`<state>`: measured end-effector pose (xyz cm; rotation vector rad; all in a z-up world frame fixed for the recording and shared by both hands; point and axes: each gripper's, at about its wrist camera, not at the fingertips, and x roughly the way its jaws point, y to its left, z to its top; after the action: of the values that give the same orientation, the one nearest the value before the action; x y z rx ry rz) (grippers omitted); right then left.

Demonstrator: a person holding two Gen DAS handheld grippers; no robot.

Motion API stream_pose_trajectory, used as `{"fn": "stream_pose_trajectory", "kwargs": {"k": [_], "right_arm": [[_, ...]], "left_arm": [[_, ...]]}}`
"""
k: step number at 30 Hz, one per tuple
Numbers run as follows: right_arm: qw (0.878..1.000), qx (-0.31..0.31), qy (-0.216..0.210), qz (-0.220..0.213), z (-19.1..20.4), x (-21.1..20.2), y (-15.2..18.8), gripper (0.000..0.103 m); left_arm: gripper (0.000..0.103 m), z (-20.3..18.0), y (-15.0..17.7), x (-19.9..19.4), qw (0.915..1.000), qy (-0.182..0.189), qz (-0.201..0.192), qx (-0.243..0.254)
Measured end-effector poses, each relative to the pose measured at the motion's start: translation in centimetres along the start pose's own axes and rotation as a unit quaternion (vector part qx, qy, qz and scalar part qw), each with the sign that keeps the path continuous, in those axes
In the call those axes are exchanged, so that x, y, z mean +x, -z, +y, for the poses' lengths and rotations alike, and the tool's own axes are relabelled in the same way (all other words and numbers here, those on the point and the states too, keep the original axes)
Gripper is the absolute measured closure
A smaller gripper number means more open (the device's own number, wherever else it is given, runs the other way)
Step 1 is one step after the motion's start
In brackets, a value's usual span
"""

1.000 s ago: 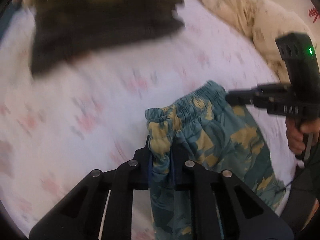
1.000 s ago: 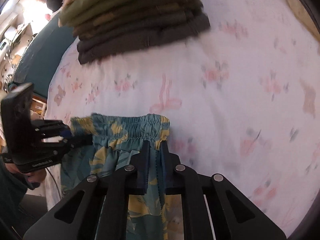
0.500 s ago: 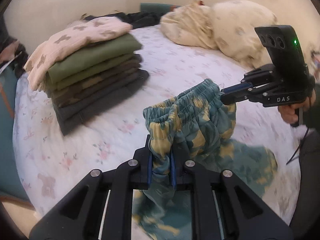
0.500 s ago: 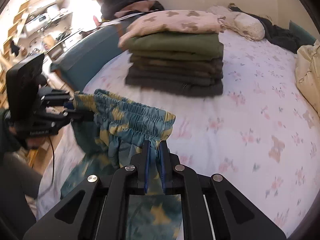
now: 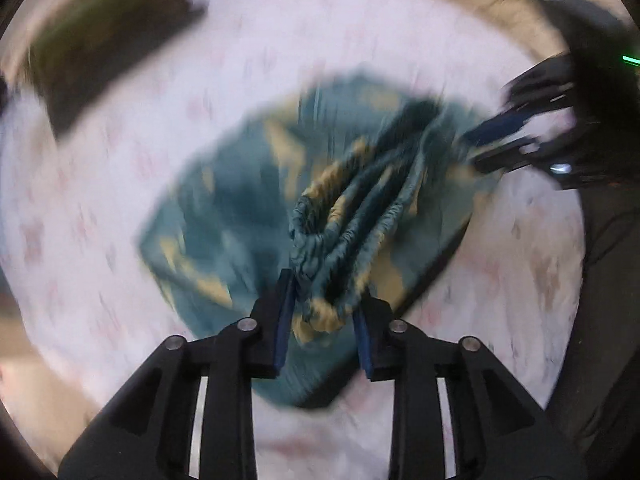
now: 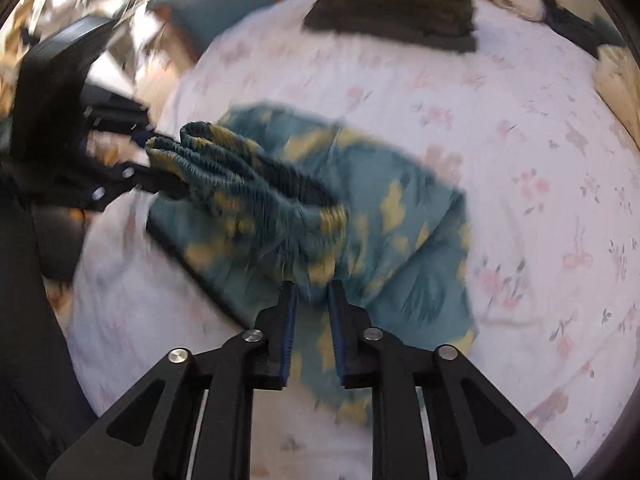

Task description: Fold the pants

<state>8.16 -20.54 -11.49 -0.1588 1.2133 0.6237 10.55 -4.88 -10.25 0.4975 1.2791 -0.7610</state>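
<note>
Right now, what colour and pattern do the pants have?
The pants are teal with yellow blotches, clearest in the right wrist view.

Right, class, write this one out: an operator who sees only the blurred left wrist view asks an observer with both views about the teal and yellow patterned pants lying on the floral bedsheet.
Operator: Is the right gripper clamped on the teal and yellow patterned pants?
Observer: No. Its fingers are opening, with a clear gap between them, and the cloth below the elastic waistband sits just at their tips.
Operator: What is the blur at my top left?
Observer: A stack of folded green and dark garments, lying apart from the pants.
</note>
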Motion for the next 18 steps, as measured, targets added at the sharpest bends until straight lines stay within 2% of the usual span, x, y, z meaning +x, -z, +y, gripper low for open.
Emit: {"fn": "stream_pose_trajectory", "kwargs": {"k": [1, 3, 4, 5, 6, 7, 8, 9, 11, 12, 13, 14, 16, 18], "right_arm": [[1.000, -0.005, 0.005, 0.008, 0.3, 0.0, 0.2, 0.081], [1.000, 0.004, -0.010, 0.019, 0.4, -0.9, 0.5, 0.079], [0.999, 0.013, -0.030, 0.009, 0.3, -1.9, 0.5, 0.079], [0.999, 0.021, -0.031, -0.003, 0.2, -2.6, 0.6, 0.079], [0.999, 0.032, -0.024, -0.019, -0.1, -3.3, 0.4, 0.079], [0.998, 0.049, -0.016, -0.041, -0.4, -4.0, 0.3, 0.079], [0.995, 0.070, -0.012, -0.063, -1.0, -4.5, -0.3, 0.079], [0.993, 0.087, 0.001, -0.076, -1.7, -4.6, -0.9, 0.079], [0.984, 0.145, 0.020, -0.103, -3.6, -3.8, -2.4, 0.079], [0.981, 0.163, 0.021, -0.105, -4.2, -3.4, -2.7, 0.079], [0.977, 0.187, 0.015, -0.102, -5.0, -2.3, -3.2, 0.079], [0.975, 0.204, -0.003, -0.092, -5.6, -1.0, -3.5, 0.079], [0.975, 0.209, -0.028, -0.071, -5.4, 0.9, -3.9, 0.079], [0.981, 0.184, -0.048, -0.033, -3.8, 2.2, -3.5, 0.079]], "left_arm": [[0.077, 0.0, 0.3, -0.1, 0.9999, -0.005, 0.005, -0.009], [0.067, 0.5, 0.8, -1.8, 0.9993, 0.001, -0.015, -0.033], [0.066, 0.9, 0.8, -2.6, 0.9985, 0.008, -0.025, -0.049], [0.066, 1.5, 0.7, -3.7, 0.9963, 0.018, -0.046, -0.071], [0.065, 2.4, 0.6, -5.4, 0.9904, 0.032, -0.088, -0.101], [0.065, 2.9, 0.3, -6.4, 0.9858, 0.034, -0.112, -0.120], [0.064, 3.6, 0.0, -7.1, 0.9794, 0.031, -0.138, -0.145], [0.064, 4.4, -0.6, -7.4, 0.9707, 0.006, -0.159, -0.180], [0.064, 5.6, -1.6, -6.4, 0.9608, -0.037, -0.160, -0.223], [0.066, 6.2, -1.9, -5.1, 0.9520, -0.055, -0.153, -0.259], [0.066, 6.5, -1.9, -4.0, 0.9482, -0.051, -0.139, -0.281], [0.066, 6.6, -1.9, -2.7, 0.9466, -0.032, -0.121, -0.297], [0.066, 5.1, -1.7, -0.8, 0.9509, -0.008, -0.092, -0.295], [0.066, 2.5, -1.5, 0.2, 0.9658, -0.003, -0.065, -0.251]]}}
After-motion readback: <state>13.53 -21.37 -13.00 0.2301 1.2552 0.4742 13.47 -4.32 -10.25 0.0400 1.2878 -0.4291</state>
